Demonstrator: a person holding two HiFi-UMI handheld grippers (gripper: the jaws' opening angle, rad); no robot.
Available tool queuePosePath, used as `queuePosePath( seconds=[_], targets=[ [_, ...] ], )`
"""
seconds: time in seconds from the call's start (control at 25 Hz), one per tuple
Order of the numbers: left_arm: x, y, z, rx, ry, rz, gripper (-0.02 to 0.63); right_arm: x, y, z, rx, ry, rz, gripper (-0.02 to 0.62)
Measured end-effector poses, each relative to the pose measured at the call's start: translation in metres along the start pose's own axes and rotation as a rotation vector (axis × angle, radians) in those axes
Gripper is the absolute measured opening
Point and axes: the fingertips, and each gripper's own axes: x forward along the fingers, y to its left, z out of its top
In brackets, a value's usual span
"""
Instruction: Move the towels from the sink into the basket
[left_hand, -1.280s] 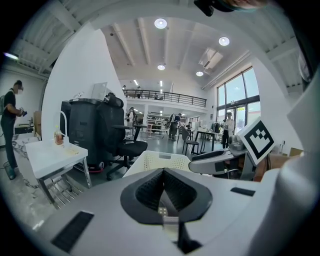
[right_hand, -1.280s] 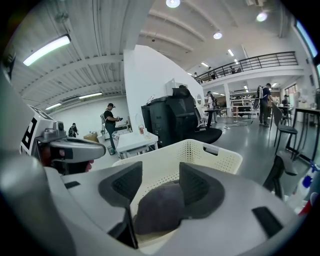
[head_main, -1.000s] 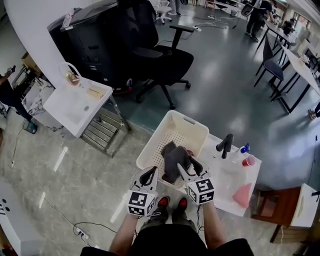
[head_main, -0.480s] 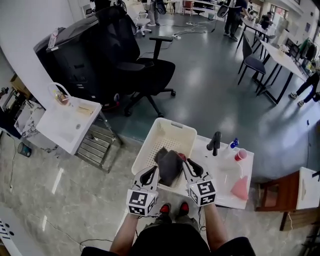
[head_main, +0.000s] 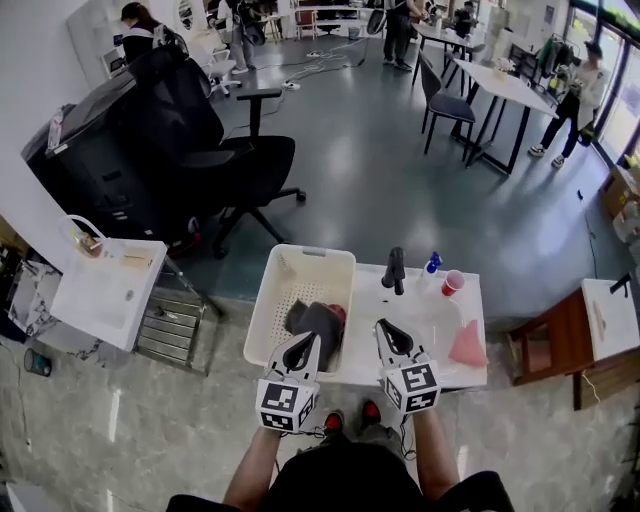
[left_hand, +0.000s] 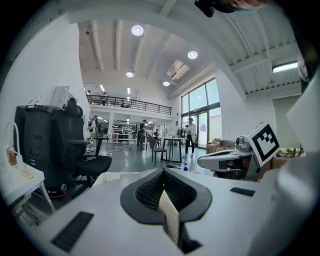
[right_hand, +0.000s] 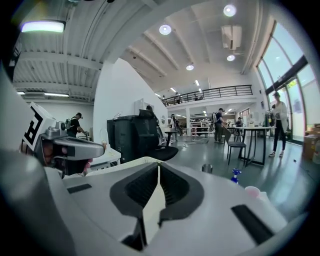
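Transfer pausing before next pickup.
Left tongs (head_main: 304, 347) and just-closing right tongs (head_main: 389, 331) are pinching nothing; dark towels (head_main: 318, 322) are lying in basket (head_main: 300, 258), pink towel (head_main: 467, 345) is waiting in sink (head_main: 432, 318).

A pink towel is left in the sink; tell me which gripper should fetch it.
Right, probably. The right gripper is over the sink, nearer the pink towel; the left gripper is at the basket's edge. Both are shut and empty.

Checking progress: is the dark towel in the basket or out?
In: the dark towel lies heaped inside the basket, at its near end.
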Motion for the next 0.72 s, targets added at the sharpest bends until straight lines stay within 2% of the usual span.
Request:
queuePosePath(
  seconds=[0.44,0.72],
  targets=[
    [0.048,-0.093,-0.002,0.048,0.023,-0.304,0.008,-0.083,-0.068,-0.024,0.064,0.015,-0.289,0.038],
    [0.075,-0.157,-0.002,0.063,0.036,-0.447,0.008,-0.143,-0.111,-0.037,0.099,0.025,-0.43,0.038]
  ],
)
